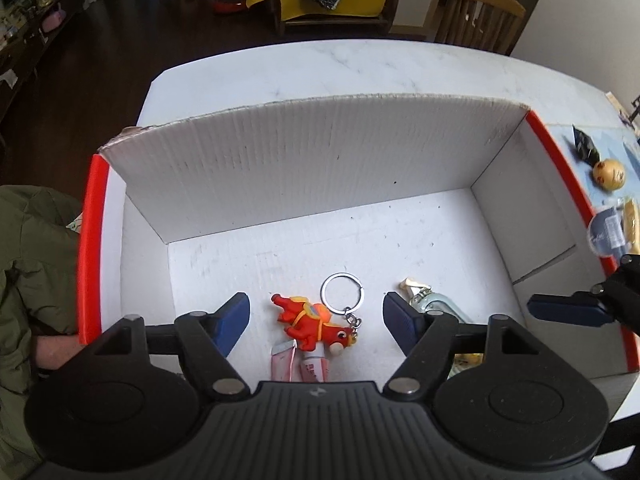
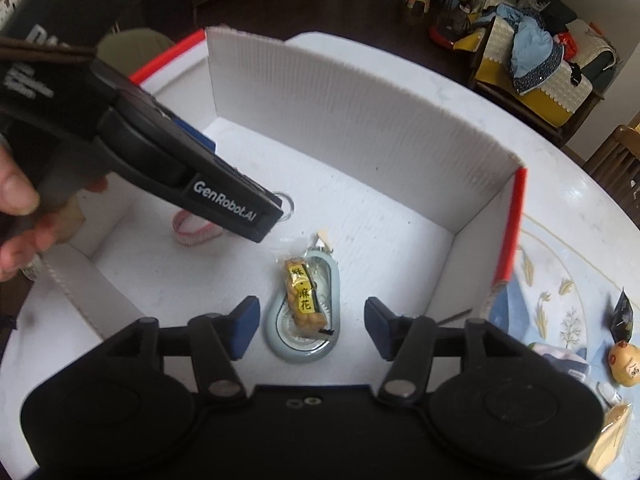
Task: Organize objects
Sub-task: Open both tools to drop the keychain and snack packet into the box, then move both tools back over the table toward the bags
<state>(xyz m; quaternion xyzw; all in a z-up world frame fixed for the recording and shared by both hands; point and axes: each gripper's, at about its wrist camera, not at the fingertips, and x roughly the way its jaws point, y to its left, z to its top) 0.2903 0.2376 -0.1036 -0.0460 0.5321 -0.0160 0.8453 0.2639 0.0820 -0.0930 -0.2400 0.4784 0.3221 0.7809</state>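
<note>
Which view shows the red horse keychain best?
The left wrist view. The keychain lies in full sight on the box floor between the open left gripper fingers, ring and figure both clear. The right wrist view shows only part of its ring; the left gripper's body hides the figure.

White lettering "GenRobot.AI" runs along the side of the black plastic left tongs (image 2: pixel 224 200), seen from the right wrist view. A small clear snack packet with a yellow-and-black label (image 2: pixel 306 298) carries the Chinese characters "酥・麻花". Red print on the pink-and-white tube (image 1: pixel 312 366) and white lettering higher on the tongs' body are too blurred to read.
</note>
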